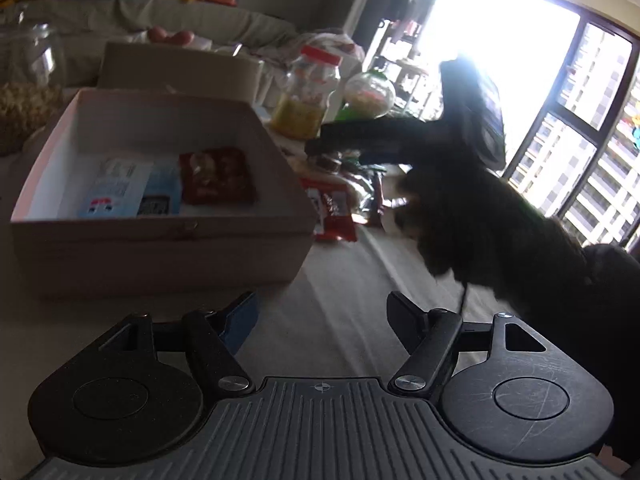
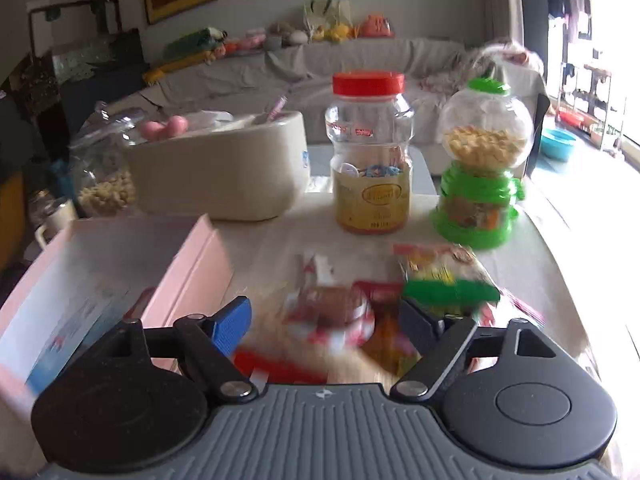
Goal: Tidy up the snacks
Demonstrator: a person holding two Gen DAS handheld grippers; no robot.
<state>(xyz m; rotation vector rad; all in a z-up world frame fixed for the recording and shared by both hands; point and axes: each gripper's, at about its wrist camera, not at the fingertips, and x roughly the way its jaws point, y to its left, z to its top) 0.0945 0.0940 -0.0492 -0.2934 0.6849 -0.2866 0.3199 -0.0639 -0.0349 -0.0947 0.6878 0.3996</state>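
A shallow pink-white box [image 1: 160, 236] lies on the table, holding a red snack packet [image 1: 216, 176] and two blue-white packets [image 1: 116, 188]. My left gripper [image 1: 322, 312] is open and empty, low over the table in front of the box. A pile of snack packets [image 2: 360, 304] lies right of the box [image 2: 192, 272]; a green-yellow packet [image 2: 444, 276] is on top. My right gripper [image 2: 324, 320] is open, just above the pile, touching nothing I can tell. In the left wrist view it shows as a dark shape [image 1: 352, 140] over red packets [image 1: 332, 212].
A red-lidded jar [image 2: 370, 156] and a green candy dispenser [image 2: 480, 164] stand behind the pile. A beige tub [image 2: 216, 168] and a glass jar of snacks [image 2: 104, 168] stand behind the box. A sofa and bright window lie beyond.
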